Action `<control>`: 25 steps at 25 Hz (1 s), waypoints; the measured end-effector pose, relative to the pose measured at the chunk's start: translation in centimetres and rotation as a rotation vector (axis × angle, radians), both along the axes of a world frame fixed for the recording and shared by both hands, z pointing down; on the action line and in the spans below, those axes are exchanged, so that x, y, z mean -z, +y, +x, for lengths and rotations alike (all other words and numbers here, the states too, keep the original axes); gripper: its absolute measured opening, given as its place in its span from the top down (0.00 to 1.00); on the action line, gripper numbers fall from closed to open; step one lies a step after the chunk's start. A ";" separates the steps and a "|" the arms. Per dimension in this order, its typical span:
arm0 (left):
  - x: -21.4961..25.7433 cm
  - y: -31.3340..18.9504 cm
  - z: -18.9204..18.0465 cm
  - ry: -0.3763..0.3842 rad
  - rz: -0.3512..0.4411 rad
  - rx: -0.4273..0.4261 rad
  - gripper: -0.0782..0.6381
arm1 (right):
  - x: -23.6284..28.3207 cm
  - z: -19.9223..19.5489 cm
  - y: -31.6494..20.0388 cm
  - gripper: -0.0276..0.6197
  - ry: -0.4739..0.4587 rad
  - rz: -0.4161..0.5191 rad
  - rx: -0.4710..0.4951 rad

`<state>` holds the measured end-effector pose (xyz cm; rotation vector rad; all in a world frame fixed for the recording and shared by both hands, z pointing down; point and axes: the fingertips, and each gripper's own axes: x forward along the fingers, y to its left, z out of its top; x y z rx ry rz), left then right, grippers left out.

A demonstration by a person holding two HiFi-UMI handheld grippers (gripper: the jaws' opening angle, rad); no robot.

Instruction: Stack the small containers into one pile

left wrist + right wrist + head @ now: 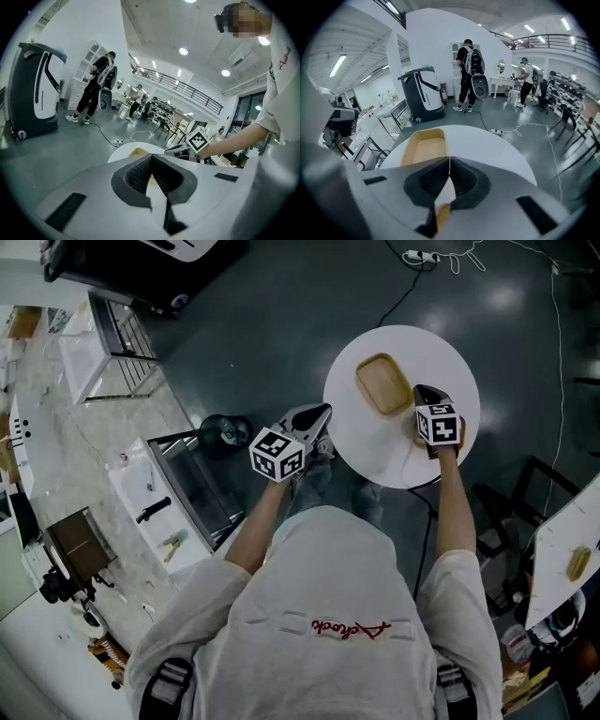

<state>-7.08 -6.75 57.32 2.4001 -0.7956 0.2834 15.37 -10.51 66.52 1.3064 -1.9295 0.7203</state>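
container (383,383): tan, shallow, rounded rectangle, open side up on white round table (441,362) | left gripper (151,157): jaws together | right gripper (449,160): jaws together

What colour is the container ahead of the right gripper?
The container is tan yellow; the head view shows it best.

One round white table (441,362) bears one tan container (383,383) in plain sight, and one more tan container (578,563) lies on a second white tabletop (555,549) at the right edge. There are two grippers, the left gripper (324,410) and the right gripper (421,390). Far off stand two people, a person with a backpack (468,58) and a second person (526,70), and one dark-and-white machine (423,93).
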 end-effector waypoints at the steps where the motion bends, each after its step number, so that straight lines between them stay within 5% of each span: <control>1: 0.1 0.1 0.4 0.003 0.003 -0.011 0.88 | 0.1 0.4 0.5 0.92 -0.002 0.001 -0.011; 18: 0.7 2.9 11.9 0.028 0.015 -0.236 0.88 | -0.1 12.4 11.6 0.92 0.023 -0.051 -0.244; 25: 0.8 3.9 15.1 0.031 0.012 -0.307 0.88 | -0.9 13.8 15.8 0.92 -0.085 -0.059 -0.431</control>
